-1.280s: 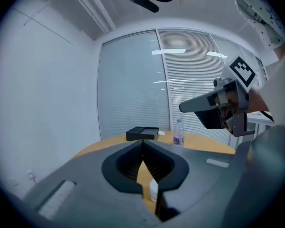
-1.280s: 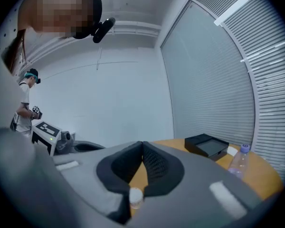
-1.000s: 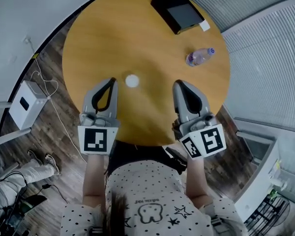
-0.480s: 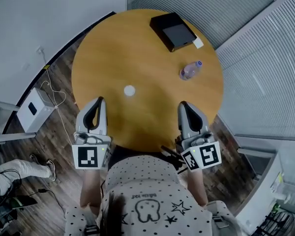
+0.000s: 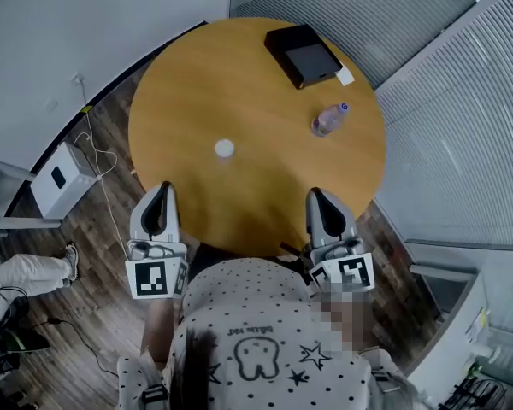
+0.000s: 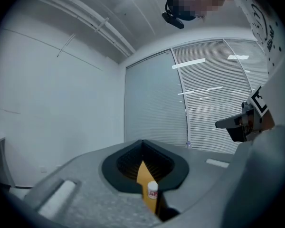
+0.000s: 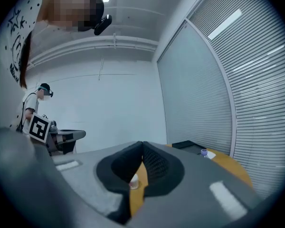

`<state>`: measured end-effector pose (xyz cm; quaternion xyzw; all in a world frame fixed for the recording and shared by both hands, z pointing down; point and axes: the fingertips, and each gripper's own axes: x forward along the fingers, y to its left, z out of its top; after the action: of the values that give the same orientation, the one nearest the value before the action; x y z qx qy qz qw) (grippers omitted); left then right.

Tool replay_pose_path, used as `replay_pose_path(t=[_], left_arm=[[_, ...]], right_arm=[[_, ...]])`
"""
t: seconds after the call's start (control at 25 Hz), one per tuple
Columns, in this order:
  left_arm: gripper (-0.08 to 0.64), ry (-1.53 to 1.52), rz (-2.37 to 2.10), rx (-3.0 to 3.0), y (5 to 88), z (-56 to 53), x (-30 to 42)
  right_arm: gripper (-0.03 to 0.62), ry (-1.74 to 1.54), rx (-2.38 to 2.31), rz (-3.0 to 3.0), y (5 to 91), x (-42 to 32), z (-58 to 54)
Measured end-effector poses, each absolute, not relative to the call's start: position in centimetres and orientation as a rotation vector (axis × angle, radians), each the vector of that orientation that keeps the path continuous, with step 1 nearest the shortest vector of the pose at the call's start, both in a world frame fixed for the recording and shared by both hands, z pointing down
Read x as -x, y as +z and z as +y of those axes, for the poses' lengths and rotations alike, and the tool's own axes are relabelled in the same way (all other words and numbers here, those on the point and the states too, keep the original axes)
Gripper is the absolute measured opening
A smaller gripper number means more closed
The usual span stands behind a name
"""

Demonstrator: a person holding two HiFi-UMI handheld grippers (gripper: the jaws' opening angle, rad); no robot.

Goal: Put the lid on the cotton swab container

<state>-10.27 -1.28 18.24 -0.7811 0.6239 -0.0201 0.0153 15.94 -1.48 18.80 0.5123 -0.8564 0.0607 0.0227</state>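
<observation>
Left gripper (image 5: 162,188) closed, empty | right gripper (image 5: 315,195) closed, empty | cotton swab container (image 5: 225,149) upright on table (image 5: 265,186)

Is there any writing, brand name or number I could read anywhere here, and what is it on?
Nothing here can be read clearly.
On the cotton swab container: a red label, too blurred to read.
On the shirt: small print above a tooth drawing, too small to read.
On the marker cubes: black-and-white square patterns, no letters.

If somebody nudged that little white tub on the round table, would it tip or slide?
The cotton swab container looks small and plastic, so probably light and easily slid. It stands upright and narrow, so a high nudge might tip it; being round, it could then roll.
</observation>
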Motion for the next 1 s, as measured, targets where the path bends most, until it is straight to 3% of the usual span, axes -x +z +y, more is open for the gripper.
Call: replay_pose_path(t=[0.44, 1.0], left_arm=[[0.009, -0.083, 2.019, 2.405, 22.0, 3.2, 9.8], [0.009, -0.089, 1.991, 2.421, 22.9, 3.6, 8.7]], right_arm=[[0.003, 0.256, -1.537, -2.615, 24.0, -17.5, 1.5], [0.003, 0.249, -1.507, -2.622, 24.6, -17.1, 1.8]])
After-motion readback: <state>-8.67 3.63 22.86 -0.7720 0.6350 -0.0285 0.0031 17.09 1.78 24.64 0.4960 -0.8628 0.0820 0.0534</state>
